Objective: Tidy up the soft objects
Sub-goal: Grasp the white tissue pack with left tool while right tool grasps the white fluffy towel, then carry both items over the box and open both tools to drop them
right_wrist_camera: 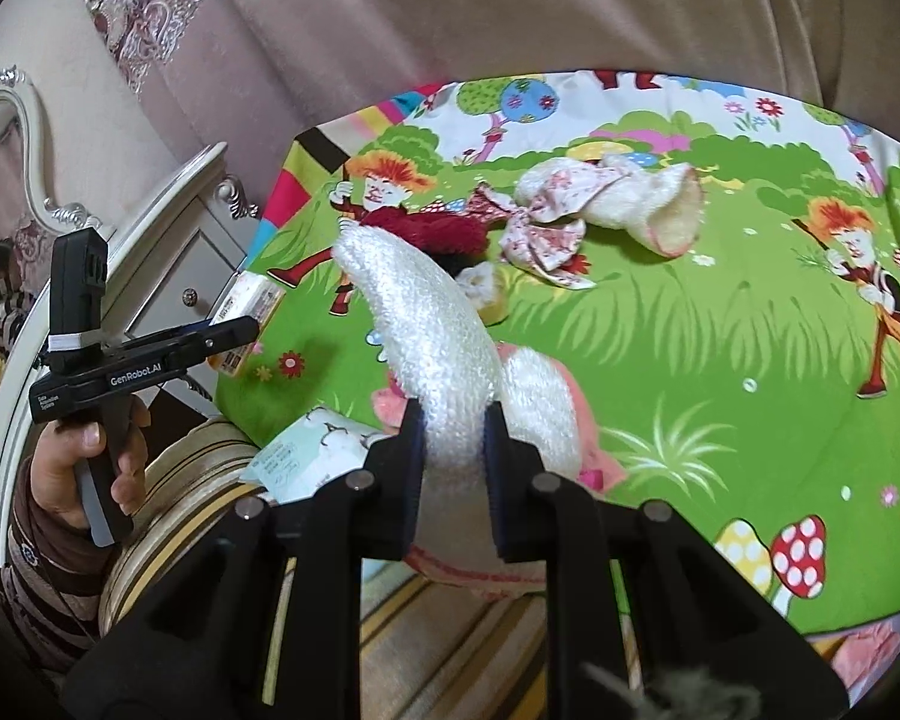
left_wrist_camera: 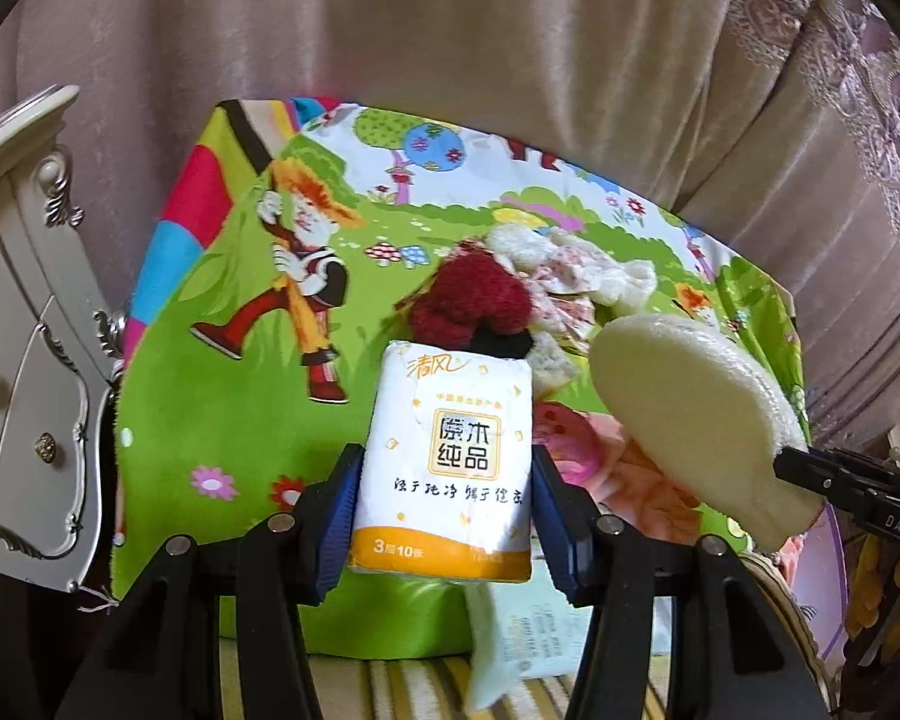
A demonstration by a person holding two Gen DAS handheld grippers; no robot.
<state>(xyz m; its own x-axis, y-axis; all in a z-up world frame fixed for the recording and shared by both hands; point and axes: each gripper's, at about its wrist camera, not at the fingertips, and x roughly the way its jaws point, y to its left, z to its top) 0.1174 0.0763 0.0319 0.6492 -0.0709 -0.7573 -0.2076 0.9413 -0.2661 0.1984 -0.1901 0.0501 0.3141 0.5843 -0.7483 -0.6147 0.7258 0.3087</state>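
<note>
In the left wrist view my left gripper (left_wrist_camera: 444, 516) is shut on a white and orange tissue pack (left_wrist_camera: 450, 456), its blue pads pressing both sides. My right gripper (right_wrist_camera: 453, 468) is shut on a cream fluffy sock (right_wrist_camera: 426, 336), which sticks up and curves left. That same sock (left_wrist_camera: 690, 414) shows in the left view, pinched by the right gripper (left_wrist_camera: 789, 463) at the right edge. Both are held above a cartoon-print cloth (right_wrist_camera: 720, 330). On the cloth lie a dark red fluffy piece (left_wrist_camera: 471, 306) and a second cream sock with a floral bow (right_wrist_camera: 630, 204).
A white carved cabinet (left_wrist_camera: 30, 300) stands at the cloth's left edge. A pale packet (right_wrist_camera: 312, 450) lies on a striped cushion (right_wrist_camera: 198, 480) at the near edge. A pink item (right_wrist_camera: 576, 396) lies under the held sock. Beige curtains (left_wrist_camera: 450, 30) hang behind. A person's hand (right_wrist_camera: 84, 456) holds the left gripper (right_wrist_camera: 240, 330).
</note>
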